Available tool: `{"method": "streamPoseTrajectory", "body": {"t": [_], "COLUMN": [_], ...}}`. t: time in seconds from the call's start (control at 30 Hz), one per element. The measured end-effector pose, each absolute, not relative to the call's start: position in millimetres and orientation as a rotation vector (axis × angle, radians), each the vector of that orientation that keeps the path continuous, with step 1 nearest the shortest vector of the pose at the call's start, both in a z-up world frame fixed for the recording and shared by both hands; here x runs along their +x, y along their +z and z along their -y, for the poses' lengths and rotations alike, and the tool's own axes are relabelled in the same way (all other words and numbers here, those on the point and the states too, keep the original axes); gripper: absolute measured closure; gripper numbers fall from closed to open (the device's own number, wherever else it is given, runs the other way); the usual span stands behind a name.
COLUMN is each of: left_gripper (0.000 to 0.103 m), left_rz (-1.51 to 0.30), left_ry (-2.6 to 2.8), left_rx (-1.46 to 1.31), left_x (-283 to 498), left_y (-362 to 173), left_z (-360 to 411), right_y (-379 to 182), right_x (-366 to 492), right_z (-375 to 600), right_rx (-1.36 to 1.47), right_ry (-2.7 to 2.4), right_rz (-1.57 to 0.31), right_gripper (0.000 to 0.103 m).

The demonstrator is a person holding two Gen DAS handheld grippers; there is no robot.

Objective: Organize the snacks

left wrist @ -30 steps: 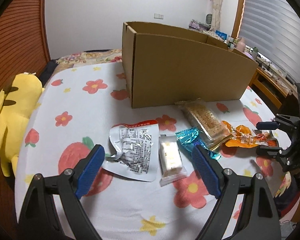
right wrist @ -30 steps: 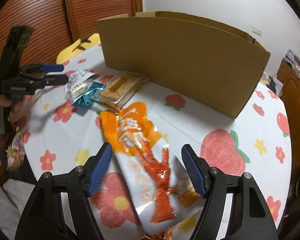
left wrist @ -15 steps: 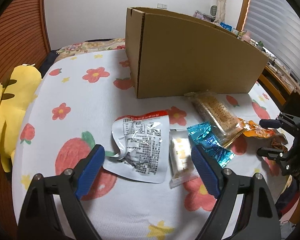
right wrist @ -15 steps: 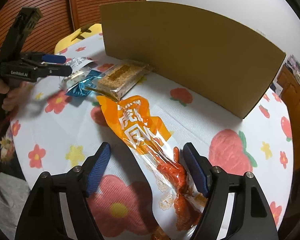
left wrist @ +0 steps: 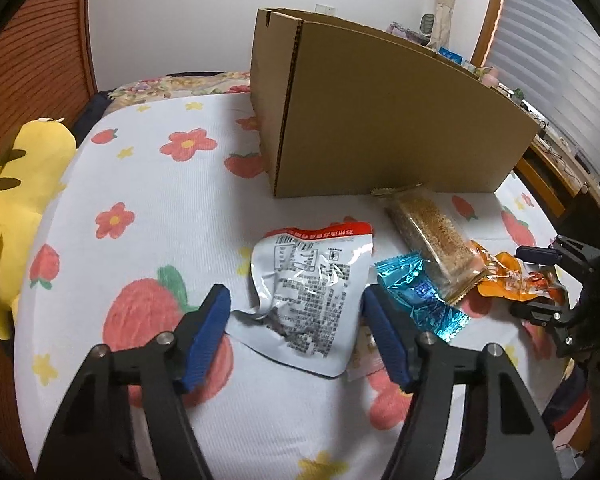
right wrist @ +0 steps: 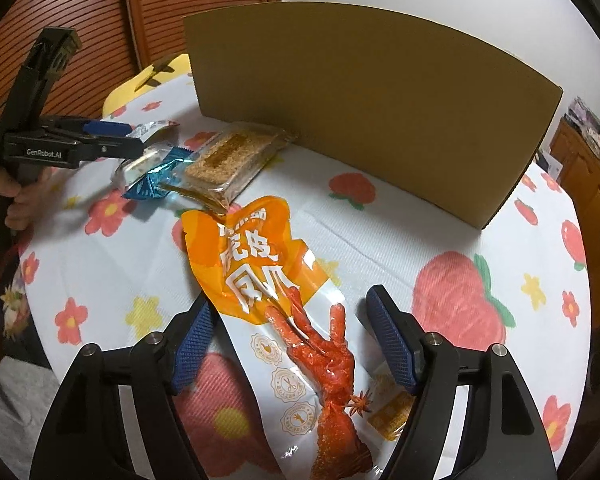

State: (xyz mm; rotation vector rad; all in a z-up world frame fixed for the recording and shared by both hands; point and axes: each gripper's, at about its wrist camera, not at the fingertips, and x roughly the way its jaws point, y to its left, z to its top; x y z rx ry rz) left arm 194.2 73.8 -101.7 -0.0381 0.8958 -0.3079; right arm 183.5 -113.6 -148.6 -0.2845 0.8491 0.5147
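A tall cardboard box [left wrist: 380,120] stands at the back of the flowered table; it also shows in the right wrist view [right wrist: 372,112]. In front lie a silver pouch with a red top [left wrist: 312,292], a blue wrapper [left wrist: 416,296], a clear pack of sesame bars [left wrist: 432,236] and an orange chicken-feet bag [right wrist: 268,288]. My left gripper [left wrist: 296,336] is open with the silver pouch's lower end between its fingers. My right gripper [right wrist: 288,340] is open, straddling the orange bag. A small white snack [left wrist: 364,352] is mostly hidden behind the left gripper's right finger.
A yellow plush toy [left wrist: 16,184] sits at the table's left edge. A wooden slatted door [right wrist: 100,20] is behind. A desk with clutter [left wrist: 548,148] stands to the right of the table. The right gripper shows at the left view's right edge [left wrist: 540,280].
Both grippers have moved lower and closer to the table. The left one now has the silver pouch between its fingers; the right one has the orange bag between its fingers.
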Motion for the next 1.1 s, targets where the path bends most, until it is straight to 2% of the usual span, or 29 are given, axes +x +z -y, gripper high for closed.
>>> {"method": "streamPoseTrajectory", "body": {"t": [0.07, 0.1, 0.27, 0.43, 0.5, 0.53, 0.77, 0.83, 0.9, 1.1], "left_gripper": [0.042, 0.050, 0.051, 0.045, 0.034, 0.033, 0.031, 0.034, 0.049, 0.052], "left_rz": [-0.888, -0.886, -0.891, -0.911, -0.931, -0.941, -0.946, -0.947, -0.950, -0.938], "left_ry": [-0.312, -0.324, -0.321, -0.316, -0.311, -0.313, -0.337, -0.339, -0.359, -0.320], "left_rx": [-0.023, -0.020, -0.005, -0.014, -0.033, -0.048, -0.045, -0.046, -0.055, 0.039], "left_x": [193, 192, 189, 195, 200, 202, 206, 206, 204, 189], "left_y": [-101, -100, -99, -100, -103, -104, -105, -104, -103, -102], "left_z": [-72, -71, -69, -74, -79, -82, -84, -84, -85, -85], "right_y": [-149, -149, -149, -149, -149, -149, -149, -148, -148, -148], "right_x": [184, 184, 185, 185, 185, 184, 185, 185, 185, 185], "right_z": [114, 114, 114, 114, 115, 113, 114, 114, 114, 115], "right_rx": [-0.284, -0.284, -0.283, -0.283, -0.283, -0.283, -0.283, -0.283, -0.283, -0.282], "right_ry": [0.514, 0.514, 0.515, 0.515, 0.515, 0.515, 0.515, 0.515, 0.515, 0.515], "right_rz": [-0.849, -0.849, -0.849, -0.849, -0.849, -0.849, -0.850, -0.850, -0.849, -0.850], "right_gripper": [0.027, 0.027, 0.027, 0.027, 0.027, 0.027, 0.026, 0.026, 0.026, 0.026]}}
